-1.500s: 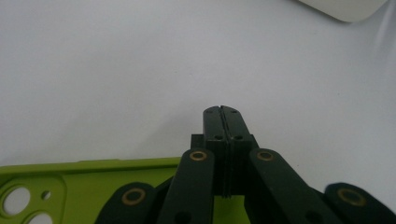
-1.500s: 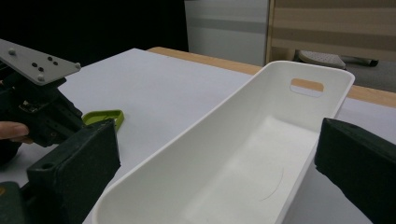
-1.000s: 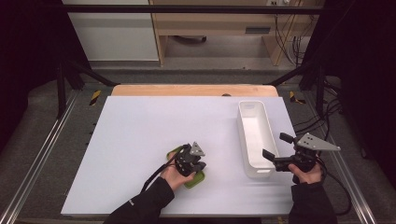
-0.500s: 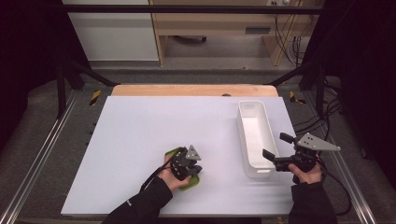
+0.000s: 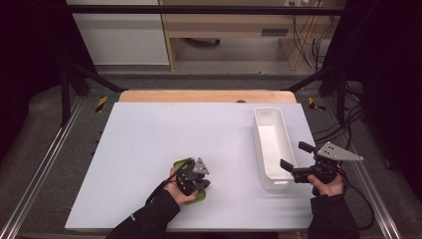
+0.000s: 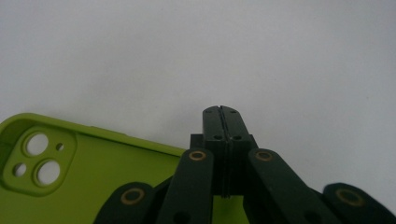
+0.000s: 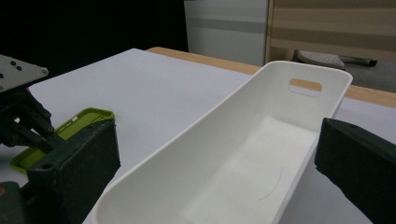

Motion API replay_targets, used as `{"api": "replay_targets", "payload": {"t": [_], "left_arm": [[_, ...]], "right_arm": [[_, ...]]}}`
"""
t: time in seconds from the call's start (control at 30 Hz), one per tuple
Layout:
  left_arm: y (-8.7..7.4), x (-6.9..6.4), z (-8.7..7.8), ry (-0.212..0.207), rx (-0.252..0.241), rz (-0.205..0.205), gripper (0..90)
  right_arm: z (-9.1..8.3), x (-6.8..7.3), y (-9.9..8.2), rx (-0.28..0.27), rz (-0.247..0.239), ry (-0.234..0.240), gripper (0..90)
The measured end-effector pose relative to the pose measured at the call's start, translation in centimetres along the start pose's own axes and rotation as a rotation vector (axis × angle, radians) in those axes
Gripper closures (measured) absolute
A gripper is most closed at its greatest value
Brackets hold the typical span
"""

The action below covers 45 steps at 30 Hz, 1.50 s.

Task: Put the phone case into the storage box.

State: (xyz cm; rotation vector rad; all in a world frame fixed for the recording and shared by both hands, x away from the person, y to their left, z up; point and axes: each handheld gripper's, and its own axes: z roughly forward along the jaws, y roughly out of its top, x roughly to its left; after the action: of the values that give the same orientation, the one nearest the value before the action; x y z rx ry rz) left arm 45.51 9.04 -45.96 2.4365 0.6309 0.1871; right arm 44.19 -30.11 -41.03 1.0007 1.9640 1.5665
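Here the left gripper point(image 5: 195, 175) has its jaws pressed flat together with nothing between them, right over the green phone case point(image 6: 88, 172) lying on the white table point(image 5: 149, 134). Farther right, the right gripper point(image 5: 294, 160) holds its jaws wide apart around the near end of the white bin point(image 5: 271, 144).

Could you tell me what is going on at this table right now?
A person works at a white table with a gripper in each hand. The left gripper has its jaws shut with nothing between them and sits over a green phone case lying on the table. The right gripper is open, level with the near end of an empty white bin; whether it touches the bin is unclear. The case is not yet gripped.
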Motion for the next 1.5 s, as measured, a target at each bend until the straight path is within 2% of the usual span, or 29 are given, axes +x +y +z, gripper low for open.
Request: {"api": "replay_targets", "payload": {"t": [0.93, 1.5], "left_arm": [[-3.9, 0.5, -3.2, 0.046, 0.044, 0.009, 90.0], [-6.5, 1.3, -5.2, 0.089, 0.056, -0.029, 89.9]], "right_arm": [[0.0, 0.0, 0.0, -0.002, -0.003, -0.003, 0.6], [0.0, 0.0, 0.0, 0.0, -0.004, -0.004, 0.6]]}}
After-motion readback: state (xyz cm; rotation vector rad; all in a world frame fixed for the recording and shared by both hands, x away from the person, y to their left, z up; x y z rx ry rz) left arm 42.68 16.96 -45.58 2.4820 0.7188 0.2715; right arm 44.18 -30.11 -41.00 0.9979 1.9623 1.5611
